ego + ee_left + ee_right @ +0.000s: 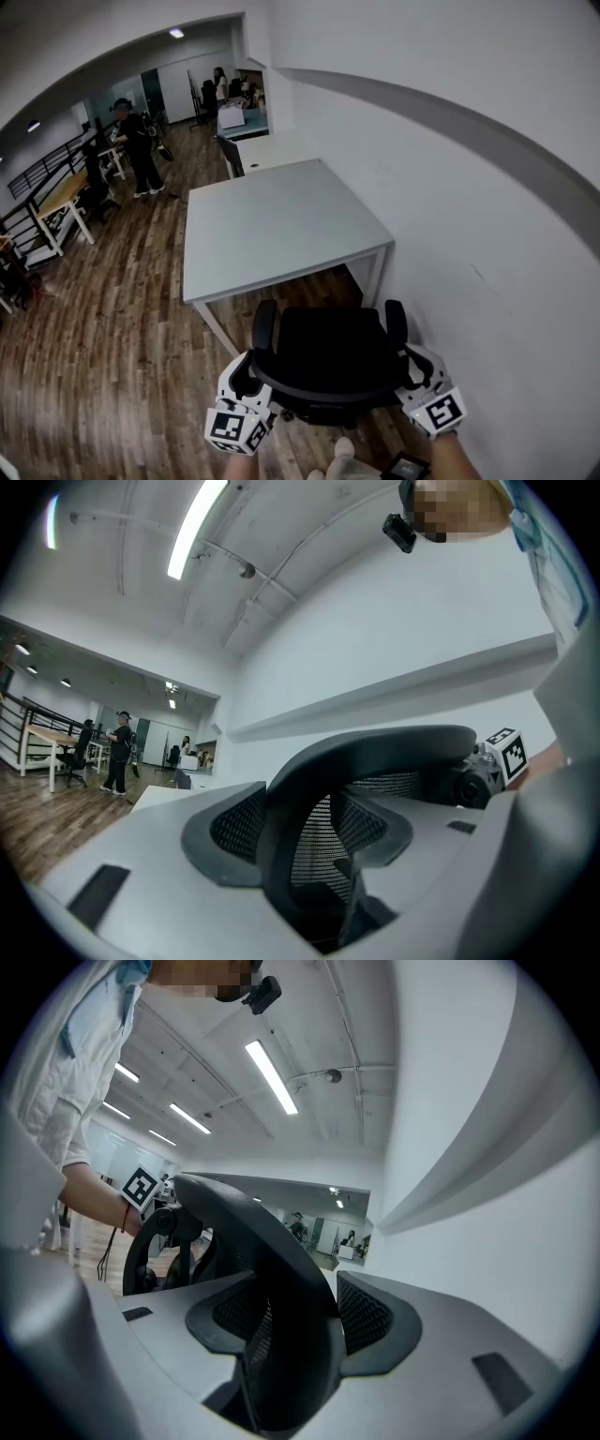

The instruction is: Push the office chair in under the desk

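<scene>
A black office chair (328, 354) stands on the wood floor, its seat facing the near edge of a white desk (272, 225). My left gripper (246, 380) holds the left end of the chair's curved backrest rim. My right gripper (412, 367) holds the right end. In the left gripper view, the black rim (375, 747) and mesh run between the jaws of the left gripper (300, 836), whose pads sit against it. The right gripper view shows the same rim (253, 1232) clamped in the right gripper (300, 1326). The chair's base is hidden under the seat.
A white wall (469, 206) runs close along the right of desk and chair. The desk's front legs (377, 272) flank the opening. More desks (267, 150) stand behind it, and people (141, 141) stand far off on the floor at the left.
</scene>
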